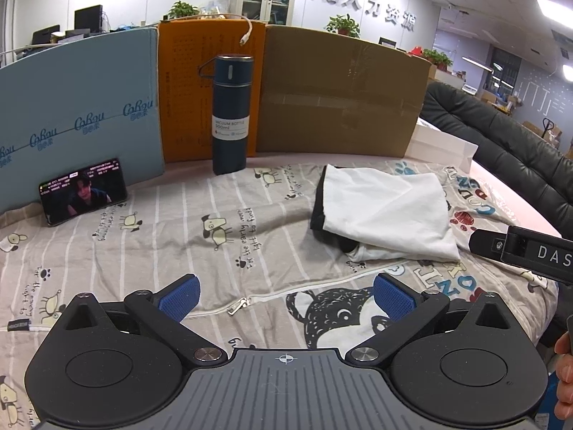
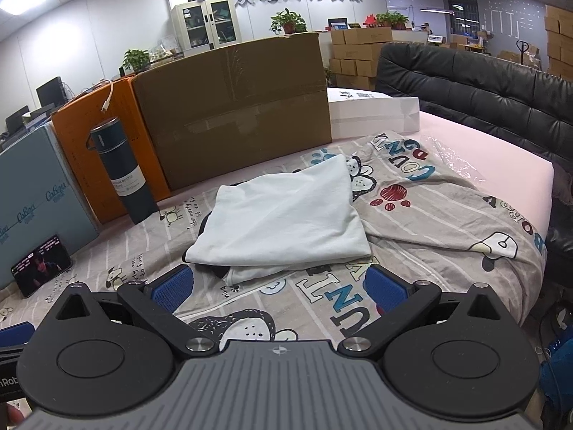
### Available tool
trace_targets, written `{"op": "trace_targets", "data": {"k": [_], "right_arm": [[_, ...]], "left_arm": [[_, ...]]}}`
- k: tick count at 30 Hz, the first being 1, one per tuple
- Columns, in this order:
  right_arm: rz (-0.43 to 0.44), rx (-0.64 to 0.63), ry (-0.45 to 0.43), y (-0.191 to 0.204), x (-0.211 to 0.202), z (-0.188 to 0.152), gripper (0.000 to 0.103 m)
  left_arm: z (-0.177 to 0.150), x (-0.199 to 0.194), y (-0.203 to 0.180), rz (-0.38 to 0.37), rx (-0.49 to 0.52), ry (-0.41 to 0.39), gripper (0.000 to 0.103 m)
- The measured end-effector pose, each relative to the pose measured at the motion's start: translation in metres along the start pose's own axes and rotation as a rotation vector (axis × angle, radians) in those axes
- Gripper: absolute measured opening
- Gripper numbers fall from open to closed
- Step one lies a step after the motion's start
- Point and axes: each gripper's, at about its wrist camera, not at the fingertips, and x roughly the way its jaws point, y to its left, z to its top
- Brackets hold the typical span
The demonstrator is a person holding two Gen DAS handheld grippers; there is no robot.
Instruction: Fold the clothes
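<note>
A white garment with black trim (image 1: 385, 211) lies folded in a rough rectangle on the patterned bed cover (image 1: 215, 236). It also shows in the right wrist view (image 2: 283, 215), just beyond the fingers. My left gripper (image 1: 285, 295) is open and empty, hovering over the cover to the left and near side of the garment. My right gripper (image 2: 279, 285) is open and empty, close to the garment's near edge. Part of the right gripper's body shows at the right edge of the left wrist view (image 1: 530, 251).
A dark blue vacuum bottle (image 1: 230, 114) stands at the back by an orange panel (image 1: 186, 89), a brown cardboard box (image 1: 340, 93) and a light blue box (image 1: 78, 107). A phone (image 1: 83, 190) leans against the blue box. A black sofa (image 2: 483, 82) lies to the right.
</note>
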Motion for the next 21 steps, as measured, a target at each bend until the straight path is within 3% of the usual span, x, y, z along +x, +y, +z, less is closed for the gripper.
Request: {"op": "trace_targets", "data": {"k": [10, 21], "right_arm": [[-0.024, 0.011, 0.002, -0.009, -0.004, -0.003, 0.103], [-0.027, -0.023, 0.034, 0.004, 0.002, -0.015, 0.103]], "left_arm": [[0.0, 0.001, -0.008, -0.017, 0.006, -0.003, 0.103], [0.004, 0.002, -0.005, 0.024, -0.03, -0.007, 0.103]]}}
